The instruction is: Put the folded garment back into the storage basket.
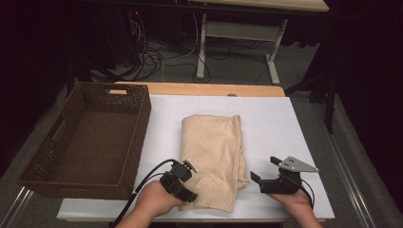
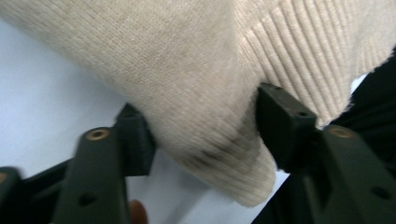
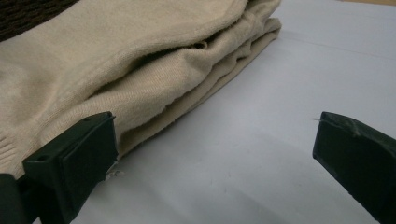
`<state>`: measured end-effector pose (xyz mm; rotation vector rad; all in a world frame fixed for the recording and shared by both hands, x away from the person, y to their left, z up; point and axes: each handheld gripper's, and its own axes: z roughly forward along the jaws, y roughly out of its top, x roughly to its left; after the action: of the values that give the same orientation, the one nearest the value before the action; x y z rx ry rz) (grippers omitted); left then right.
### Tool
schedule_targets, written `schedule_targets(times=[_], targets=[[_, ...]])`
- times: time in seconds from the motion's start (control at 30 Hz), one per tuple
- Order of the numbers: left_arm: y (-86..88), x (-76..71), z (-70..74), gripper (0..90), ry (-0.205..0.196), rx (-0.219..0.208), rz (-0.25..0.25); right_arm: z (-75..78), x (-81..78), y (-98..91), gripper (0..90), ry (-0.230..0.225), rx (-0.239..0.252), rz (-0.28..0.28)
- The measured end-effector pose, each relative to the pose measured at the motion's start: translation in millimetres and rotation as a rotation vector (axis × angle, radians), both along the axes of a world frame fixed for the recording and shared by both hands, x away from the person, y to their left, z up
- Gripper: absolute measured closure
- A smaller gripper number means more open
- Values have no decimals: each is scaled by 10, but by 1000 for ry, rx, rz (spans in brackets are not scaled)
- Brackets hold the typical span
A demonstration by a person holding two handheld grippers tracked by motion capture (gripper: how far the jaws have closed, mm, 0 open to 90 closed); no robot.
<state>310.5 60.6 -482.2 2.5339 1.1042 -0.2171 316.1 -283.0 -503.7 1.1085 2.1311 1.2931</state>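
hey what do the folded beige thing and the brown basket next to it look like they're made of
The folded beige sweater looks like soft knitted yarn, wool or a blend: fine knit rows and a ribbed hem show in the left gripper view, with a matte, slightly fuzzy surface. The brown basket looks woven, wicker or a plastic imitation: a regular weave pattern covers its walls and floor, matte dark brown.

Dim room; grey floor (image 1: 237,66); cable tangle (image 1: 152,54); white-legged desk (image 1: 237,28) behind.
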Motion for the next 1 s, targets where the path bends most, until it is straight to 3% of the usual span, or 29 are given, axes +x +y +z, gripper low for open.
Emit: schedule_targets(times=[0.1,0.27,0.7,1.0], targets=[[-25,10,32,587,-9,16,-11,1,37,34,3,-2,1,4],[-44,17,70,641,-15,43,-28,7,69,80,3,-2,2,14],[110,-30,168,659,-28,95,-22,19,104,127,13,-12,5,29],[290,-101,167,656,-12,124,-19,69,164,249,10,-14,21,45]])
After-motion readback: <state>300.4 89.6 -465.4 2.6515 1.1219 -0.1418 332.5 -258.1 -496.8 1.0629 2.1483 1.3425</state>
